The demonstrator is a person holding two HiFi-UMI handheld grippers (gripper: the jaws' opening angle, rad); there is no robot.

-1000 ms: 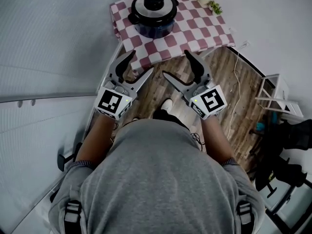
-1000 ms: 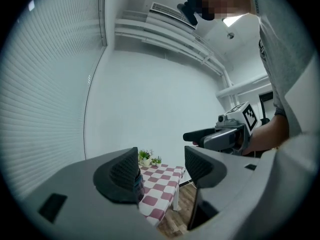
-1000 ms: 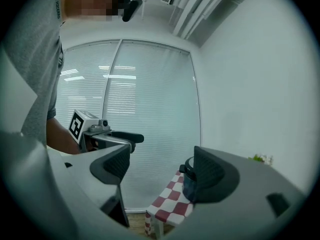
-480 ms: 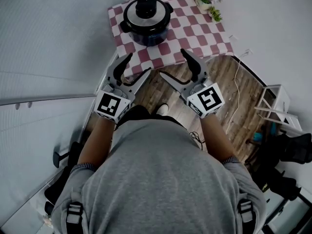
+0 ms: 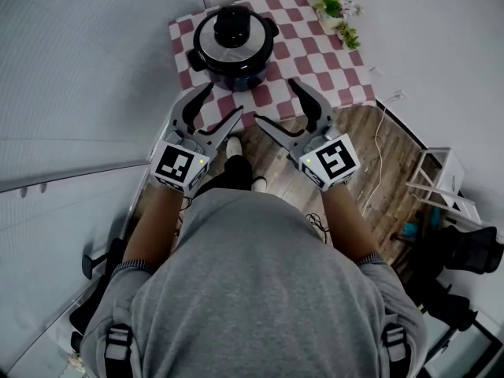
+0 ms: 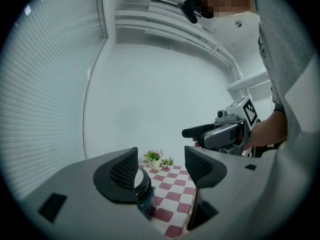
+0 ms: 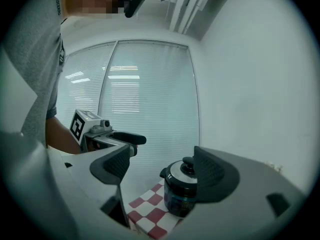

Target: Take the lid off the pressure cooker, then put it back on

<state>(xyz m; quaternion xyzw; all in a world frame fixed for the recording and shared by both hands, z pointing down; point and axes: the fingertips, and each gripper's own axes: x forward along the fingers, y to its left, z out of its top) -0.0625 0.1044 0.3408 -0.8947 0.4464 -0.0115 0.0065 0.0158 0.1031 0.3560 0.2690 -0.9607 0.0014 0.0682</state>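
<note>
Nearest the camera, a person in a grey sweatshirt (image 5: 252, 290) held both tools out over a wooden floor (image 5: 370, 148). The left gripper (image 5: 225, 99) had its jaws spread wide with nothing between them, and the right gripper (image 5: 275, 101) was likewise spread and empty; the two were level with each other and close together but apart. Beyond them, a small table under a red-and-white checked cloth (image 5: 315, 53) stood against the wall, its near edge just past the jaw tips in the head view. The pressure cooker (image 5: 236, 68), a dark round pot with side handles, stood on the left part of the cloth, farther off than either gripper and touched by neither. Its silver lid (image 5: 211, 47) sat in place on the pot, topped by a black knob (image 5: 231, 24), so the contents could not be seen. In the left gripper view the cooker showed partly behind the left jaw; in the right gripper view it appeared in the gap between the jaws, partly covered by the right one. At the far right corner of the table, small pots (image 5: 337, 10) held green plants.
</note>
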